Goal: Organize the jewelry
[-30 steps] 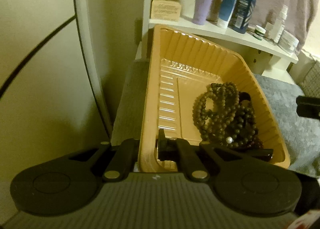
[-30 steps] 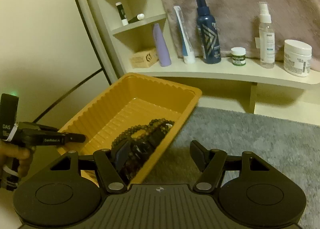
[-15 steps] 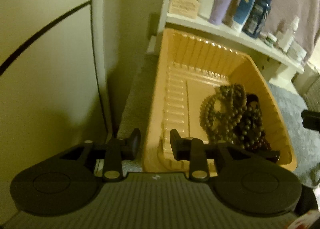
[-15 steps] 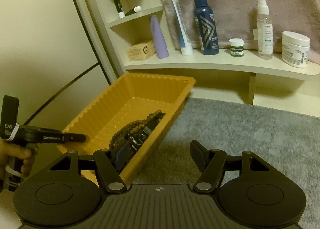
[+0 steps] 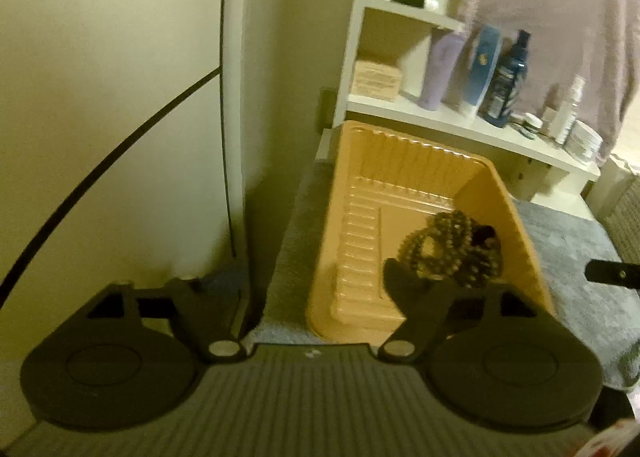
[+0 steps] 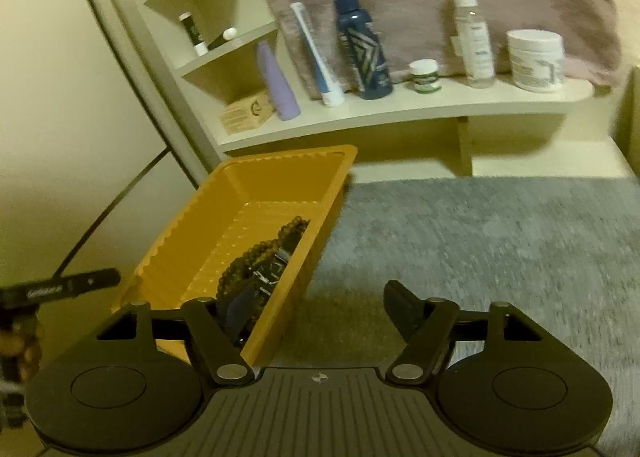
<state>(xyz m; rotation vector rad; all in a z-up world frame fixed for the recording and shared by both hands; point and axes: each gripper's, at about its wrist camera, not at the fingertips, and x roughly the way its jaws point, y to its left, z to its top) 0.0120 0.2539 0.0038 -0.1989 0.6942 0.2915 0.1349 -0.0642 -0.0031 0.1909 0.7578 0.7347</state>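
Two grippers are showing, and you are holding both with their jaws spread wide and gripping nothing. Your left gripper [image 5: 294, 283] is hovering over the near end of the orange tray [image 5: 516, 225], its left finger sitting outside the tray above the grey mat [image 5: 288, 217] and its right finger [image 5: 404, 289] overlapping the beads in the picture; whether it is touching them you cannot tell. The beads [image 5: 452, 253] are lying in a dark heap against the tray's right wall, near its front end, with the rest of the tray floor bare. Seen from your right gripper [image 6: 310, 305], the tray [image 6: 192, 225] is sitting to the left, the beads [image 6: 256, 261] are piled beside a dark watch [image 6: 268, 277], and the left finger [image 6: 236, 309] is reaching over the tray's near corner while the right finger is hanging above the mat [image 6: 480, 241]. Behind the tray, a shelf [image 6: 400, 109] is carrying bottles and jars.
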